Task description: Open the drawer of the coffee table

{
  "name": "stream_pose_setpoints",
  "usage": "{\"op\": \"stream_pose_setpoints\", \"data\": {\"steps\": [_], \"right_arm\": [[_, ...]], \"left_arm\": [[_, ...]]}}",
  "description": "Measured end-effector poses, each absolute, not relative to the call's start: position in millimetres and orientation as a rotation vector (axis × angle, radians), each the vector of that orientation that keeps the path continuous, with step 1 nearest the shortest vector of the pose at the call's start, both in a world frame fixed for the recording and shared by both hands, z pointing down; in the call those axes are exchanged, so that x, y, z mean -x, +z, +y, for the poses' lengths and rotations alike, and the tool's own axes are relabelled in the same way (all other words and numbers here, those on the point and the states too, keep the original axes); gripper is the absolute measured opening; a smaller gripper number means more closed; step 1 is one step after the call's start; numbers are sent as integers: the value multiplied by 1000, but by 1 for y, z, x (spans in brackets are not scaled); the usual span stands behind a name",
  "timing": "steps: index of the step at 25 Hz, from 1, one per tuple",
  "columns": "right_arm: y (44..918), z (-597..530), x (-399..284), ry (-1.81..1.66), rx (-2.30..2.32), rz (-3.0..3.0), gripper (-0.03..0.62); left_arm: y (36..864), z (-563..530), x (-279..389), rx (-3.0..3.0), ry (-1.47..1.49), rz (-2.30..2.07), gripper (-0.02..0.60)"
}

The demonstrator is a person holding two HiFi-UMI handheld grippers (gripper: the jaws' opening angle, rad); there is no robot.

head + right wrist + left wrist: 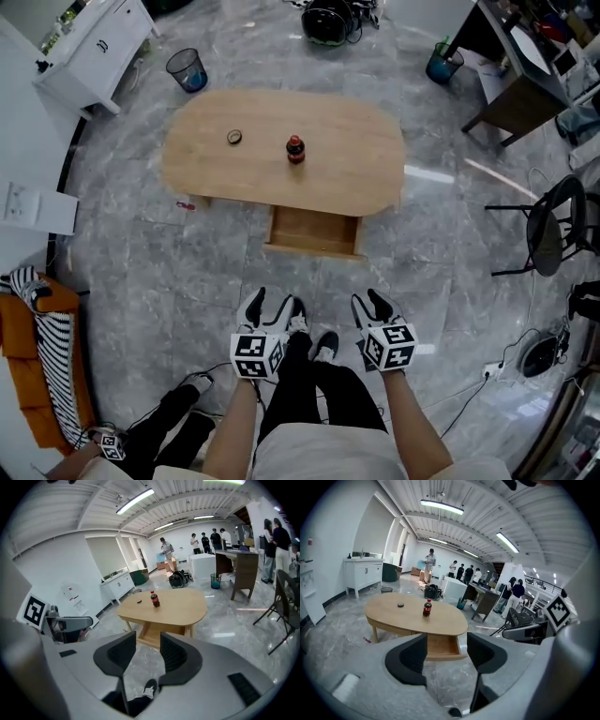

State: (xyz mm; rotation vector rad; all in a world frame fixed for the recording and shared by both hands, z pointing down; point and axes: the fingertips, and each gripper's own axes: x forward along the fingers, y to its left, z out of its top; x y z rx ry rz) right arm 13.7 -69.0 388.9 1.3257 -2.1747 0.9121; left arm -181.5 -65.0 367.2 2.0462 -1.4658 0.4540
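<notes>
Drawer (314, 232) of the coffee table (347, 164) stands pulled out from the table's near side, well ahead of both grippers. Nearest, above the person's legs (309, 389), the left gripper (277, 302) and the right gripper (370, 305) are held side by side, apart from each other. Each has its jaws spread and grips nothing; only the grey marble floor (187, 281) and the drawer show through the gaps. On the tabletop beyond stands an upright cola bottle (295, 149), and to its left lies a small round thing (234, 137). Farther off are a dark wastebasket (187, 69) and a white cabinet (94, 42).
</notes>
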Motion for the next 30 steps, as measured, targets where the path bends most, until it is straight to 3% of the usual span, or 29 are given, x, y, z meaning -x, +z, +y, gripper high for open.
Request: {"op": "stream_pose_setpoints", "data": {"steps": [13,20,30], "right_arm": [[335,3,7,986,-1389,-2161,149],[314,24,9,880,-1299,-2245,123],[300,46,19,823,-1242,-2292,58]], "left_arm": [[296,13,153,-2064,483,-1483,245],[276,40,164,-1997,420,-1620,78],[262,63,150,-2035,414,-1595,12]]}}
